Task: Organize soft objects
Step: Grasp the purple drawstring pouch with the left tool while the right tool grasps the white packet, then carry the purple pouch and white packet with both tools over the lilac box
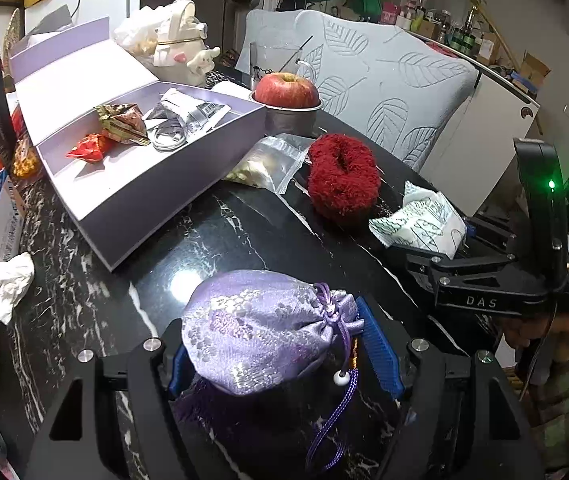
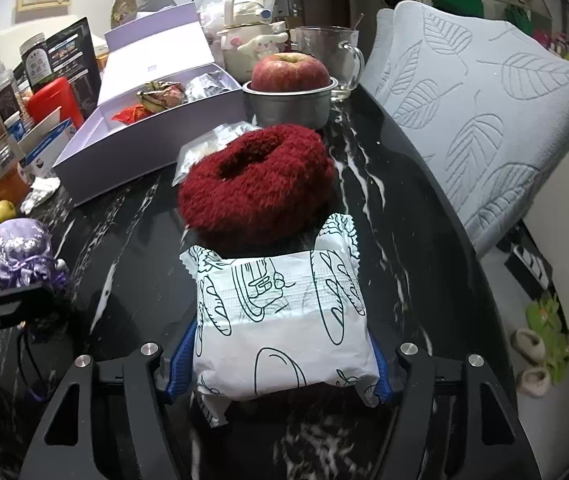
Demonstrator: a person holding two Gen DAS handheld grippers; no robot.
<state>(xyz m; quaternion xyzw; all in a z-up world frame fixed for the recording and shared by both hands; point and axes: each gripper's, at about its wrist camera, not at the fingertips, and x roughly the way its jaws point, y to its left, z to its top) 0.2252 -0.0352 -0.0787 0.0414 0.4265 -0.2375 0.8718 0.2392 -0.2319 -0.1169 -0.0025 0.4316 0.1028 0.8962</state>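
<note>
A lilac brocade drawstring pouch [image 1: 260, 336] sits between the blue pads [image 1: 378, 344] of my left gripper [image 1: 272, 340], which is shut on it just above the black marble table [image 1: 244, 232]. My right gripper [image 2: 282, 344] is shut on a white packet printed with dark line drawings [image 2: 284, 312]; its blue pads [image 2: 182, 360] press both sides. Just beyond the packet lies a dark red fluffy ring [image 2: 256, 192]. The left wrist view shows that ring [image 1: 342, 178] and the packet [image 1: 416, 220] to the right. An open lilac box [image 1: 156, 200] holding wrapped items stands at the back left.
An apple [image 2: 290, 72] rests in a metal cup [image 2: 288, 108] behind the ring, with a clear zip bag [image 1: 268, 160] beside it. A pale leaf-patterned cushion [image 2: 484, 100] borders the table's right side. A crumpled tissue [image 1: 8, 288], cartons and jars crowd the left edge.
</note>
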